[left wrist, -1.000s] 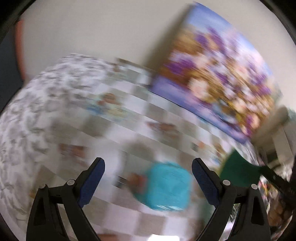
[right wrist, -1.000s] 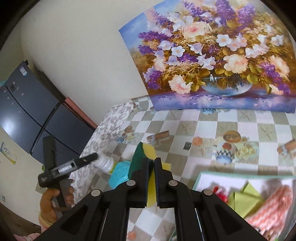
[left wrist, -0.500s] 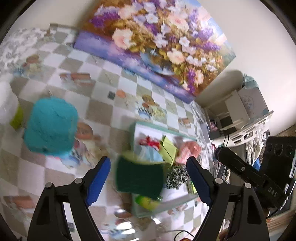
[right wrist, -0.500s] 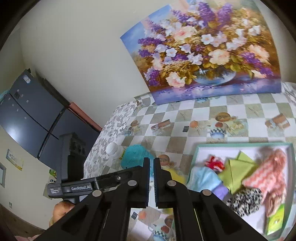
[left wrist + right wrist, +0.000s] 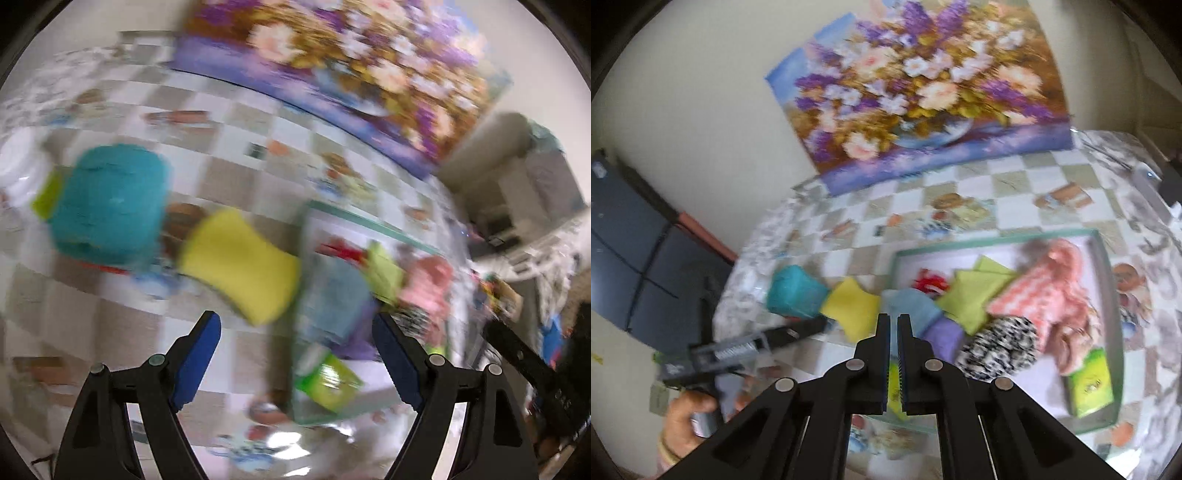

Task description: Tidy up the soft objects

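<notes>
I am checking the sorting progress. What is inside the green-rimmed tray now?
Inside the tray lie a pink cloth, green cloths, a blue cloth, a spotted cloth and a red item. What lies beneath them is covered.

black plastic left gripper (image 5: 295, 343), fingers (image 5: 197, 356) lined with blue pads, round silver screws at the pivots. same black build on the right gripper (image 5: 893, 343), blue pad edges, silver screws. bare-skinned left hand (image 5: 689, 413) with what may be a bangle at the wrist, blurred.
</notes>
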`<state>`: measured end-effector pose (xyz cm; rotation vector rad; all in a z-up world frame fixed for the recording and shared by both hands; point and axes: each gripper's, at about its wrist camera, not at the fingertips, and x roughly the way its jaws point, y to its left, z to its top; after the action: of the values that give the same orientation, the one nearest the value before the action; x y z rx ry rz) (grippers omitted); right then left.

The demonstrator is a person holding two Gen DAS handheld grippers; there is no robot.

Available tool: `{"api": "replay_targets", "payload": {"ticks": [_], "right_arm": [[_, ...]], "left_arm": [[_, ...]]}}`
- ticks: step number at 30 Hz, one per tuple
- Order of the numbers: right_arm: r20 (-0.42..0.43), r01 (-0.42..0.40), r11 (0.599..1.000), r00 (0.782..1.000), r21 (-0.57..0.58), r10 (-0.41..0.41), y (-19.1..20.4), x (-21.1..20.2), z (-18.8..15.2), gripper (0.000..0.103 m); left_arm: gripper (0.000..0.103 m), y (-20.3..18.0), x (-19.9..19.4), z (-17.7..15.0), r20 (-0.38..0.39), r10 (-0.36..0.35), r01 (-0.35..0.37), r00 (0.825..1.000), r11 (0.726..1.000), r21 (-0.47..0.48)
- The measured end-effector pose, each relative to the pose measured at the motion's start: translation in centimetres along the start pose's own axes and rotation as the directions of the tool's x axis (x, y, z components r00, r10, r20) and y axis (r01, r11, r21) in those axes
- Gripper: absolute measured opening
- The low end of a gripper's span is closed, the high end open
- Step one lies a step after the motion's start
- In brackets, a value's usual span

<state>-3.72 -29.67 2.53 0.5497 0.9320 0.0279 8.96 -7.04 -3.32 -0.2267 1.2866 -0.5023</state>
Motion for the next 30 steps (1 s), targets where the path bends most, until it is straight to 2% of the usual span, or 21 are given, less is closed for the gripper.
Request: {"api": "replay_targets", "payload": {"ticks": [6,9,13,16,18,20,22,23,30], "right_arm": [[-0.08,0.051,0.998,0.996,0.024,-0.048,0.8,2.4,-0.2,0.004],[-0.119,0.082,0.996,0.99,0.041,-0.077,1.7,3.7,-0.2,0.004],[-0.137,0.086,0.994,0.988,0.065,-0.076,2.5,5.5,-0.5,0.004],[-0.144,0.084,0.993,0.987,0.081,-0.072,2.6,6.5,-0.8,0.004],[-0.145,0.096,0.992,0.986,0.084,-0.083,2.5,6.8,-0.9,0.004],[-0.141,0.096,0.992,0.986,0.081,-0.084,2.5,7.0,-0.9,0.004],[-0.144,0.09,0.992,0.987,0.084,-0.077,2.3,7.3,-1.0,0.004],[-0.145,0.09,0.992,0.986,0.086,-0.077,2.2,7.4,-1.0,0.004],[-0.137,0.078,0.993,0.988,0.091,-0.065,1.7,7.4,-1.2,0.004]], "left_arm": [[0.085,1.4,1.9,0.9,-0.038,0.14,-0.141,0.989,0.99,-0.025],[0.085,2.7,3.4,1.0,-0.08,0.131,-0.141,0.988,0.983,-0.122],[0.079,2.7,4.6,1.1,-0.071,0.16,-0.169,0.985,0.975,-0.146],[0.068,3.2,5.7,1.0,-0.089,0.113,-0.129,0.99,0.97,-0.204],[0.057,3.3,6.5,1.0,-0.095,0.113,-0.131,0.989,0.97,-0.204],[0.053,3.4,7.1,0.9,-0.104,0.102,-0.122,0.989,0.97,-0.211],[0.046,3.6,7.5,0.7,-0.1,0.059,-0.081,0.993,0.968,-0.236],[0.038,3.7,7.5,0.7,-0.093,0.032,-0.054,0.995,0.967,-0.247],[0.033,4.6,6.7,0.2,-0.07,-0.01,-0.01,0.998,0.958,-0.286]]}}
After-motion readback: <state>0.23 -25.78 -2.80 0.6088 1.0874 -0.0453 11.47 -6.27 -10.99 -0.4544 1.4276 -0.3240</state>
